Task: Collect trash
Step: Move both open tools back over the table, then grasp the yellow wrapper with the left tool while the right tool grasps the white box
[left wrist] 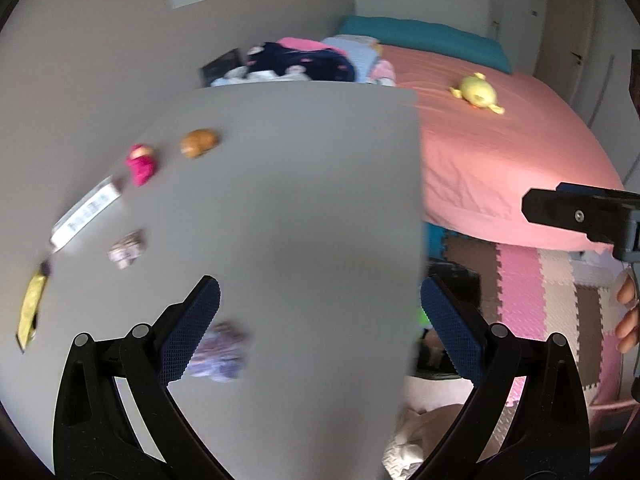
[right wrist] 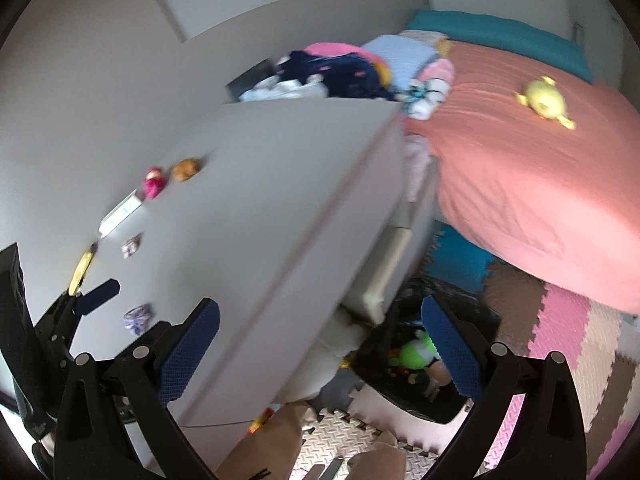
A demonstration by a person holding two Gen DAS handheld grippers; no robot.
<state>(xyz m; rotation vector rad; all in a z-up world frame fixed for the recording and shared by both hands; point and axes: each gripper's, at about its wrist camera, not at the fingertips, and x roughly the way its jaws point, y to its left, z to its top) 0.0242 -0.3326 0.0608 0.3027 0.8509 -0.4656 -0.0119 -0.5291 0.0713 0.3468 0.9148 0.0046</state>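
Note:
A grey table [left wrist: 288, 184] carries bits of trash. A crumpled bluish wrapper [left wrist: 222, 354] lies just right of my left gripper's left pad; it also shows in the right wrist view [right wrist: 138, 317]. A second crumpled wrapper [left wrist: 127, 249] lies farther left, with a yellow packet [left wrist: 32, 308] at the table's left edge. My left gripper [left wrist: 320, 328] is open and empty above the table. My right gripper [right wrist: 320, 340] is open and empty, off the table's right edge above a black trash bag [right wrist: 416, 368] on the floor.
A pink doll [left wrist: 140, 162], a brown round toy [left wrist: 199, 142] and a white box [left wrist: 86, 212] sit on the table's left side. A bed with a pink sheet [left wrist: 500, 148] stands to the right. Foam mats [right wrist: 568, 360] cover the floor.

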